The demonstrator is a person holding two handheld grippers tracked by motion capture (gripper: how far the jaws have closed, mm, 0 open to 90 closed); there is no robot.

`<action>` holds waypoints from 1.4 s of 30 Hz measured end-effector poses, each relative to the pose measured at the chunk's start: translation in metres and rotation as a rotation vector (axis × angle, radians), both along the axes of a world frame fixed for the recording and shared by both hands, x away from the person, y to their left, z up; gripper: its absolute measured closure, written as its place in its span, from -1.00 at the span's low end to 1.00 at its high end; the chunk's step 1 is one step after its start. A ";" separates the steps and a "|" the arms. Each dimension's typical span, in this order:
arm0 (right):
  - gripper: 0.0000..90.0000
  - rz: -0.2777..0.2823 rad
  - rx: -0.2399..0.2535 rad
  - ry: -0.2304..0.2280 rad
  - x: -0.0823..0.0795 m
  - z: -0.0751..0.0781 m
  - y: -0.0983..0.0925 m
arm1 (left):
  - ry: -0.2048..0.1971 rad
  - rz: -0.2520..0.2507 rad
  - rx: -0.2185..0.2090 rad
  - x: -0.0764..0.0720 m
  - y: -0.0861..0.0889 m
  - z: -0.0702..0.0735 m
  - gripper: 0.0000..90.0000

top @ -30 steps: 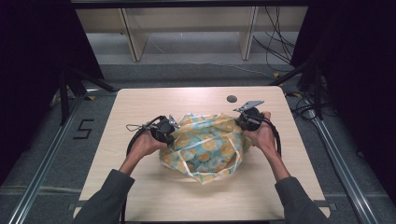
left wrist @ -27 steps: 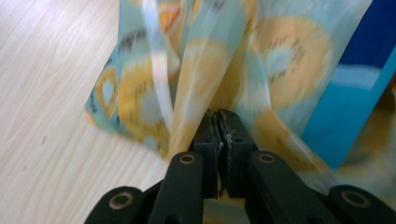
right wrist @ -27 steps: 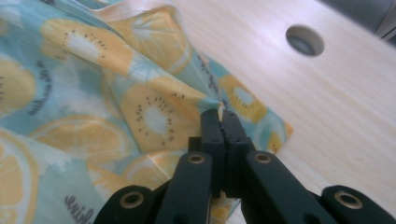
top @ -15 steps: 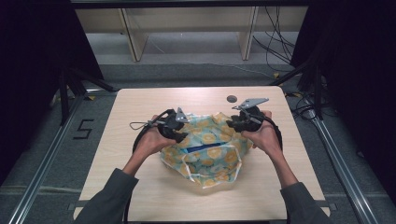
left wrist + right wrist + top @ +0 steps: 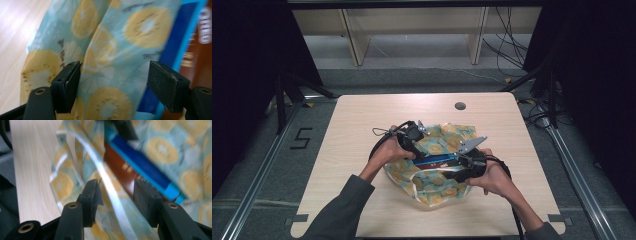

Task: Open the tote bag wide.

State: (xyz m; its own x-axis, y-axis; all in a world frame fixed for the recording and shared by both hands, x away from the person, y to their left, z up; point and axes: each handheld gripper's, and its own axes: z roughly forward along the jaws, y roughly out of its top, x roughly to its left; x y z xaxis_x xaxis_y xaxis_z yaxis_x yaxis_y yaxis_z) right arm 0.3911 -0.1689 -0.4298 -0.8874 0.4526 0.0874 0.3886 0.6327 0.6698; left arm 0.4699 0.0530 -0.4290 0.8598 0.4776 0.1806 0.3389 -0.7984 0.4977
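Both claws have just been opening: left claw [image 5: 416, 131] wide, right claw [image 5: 463, 161] partly, apparently gripping nothing. Bag [image 5: 432, 172], at worktop [image 5: 362, 120] six o'clock, now gapes, exposing box [image 5: 434, 161]; likely retrievable.

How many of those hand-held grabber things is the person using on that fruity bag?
2. The left tool is at the fruit-print bag's upper left edge; the right tool is at its right side, beside the blue box inside. Both have just been opening, fabric loose between their jaws.
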 end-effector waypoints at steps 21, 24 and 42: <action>0.99 0.135 -0.140 0.075 -0.043 -0.036 -0.005 | -0.088 0.059 -0.045 0.044 -0.016 -0.012 0.90; 0.99 0.174 -0.137 0.075 -0.046 -0.038 -0.004 | -0.091 0.104 -0.068 0.048 -0.014 -0.015 0.83; 0.12 -0.081 0.174 -0.053 -0.031 0.017 -0.037 | -0.015 0.029 -0.143 -0.007 0.002 0.029 -0.29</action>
State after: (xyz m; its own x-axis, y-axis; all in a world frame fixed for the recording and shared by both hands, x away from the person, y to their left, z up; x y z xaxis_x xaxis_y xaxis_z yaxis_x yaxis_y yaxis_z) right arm 0.3603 -0.2063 -0.4123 -0.8541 0.5049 0.1250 0.3952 0.4736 0.7871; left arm 0.4630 0.0551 -0.3998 0.8429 0.5241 0.1220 0.3524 -0.7090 0.6109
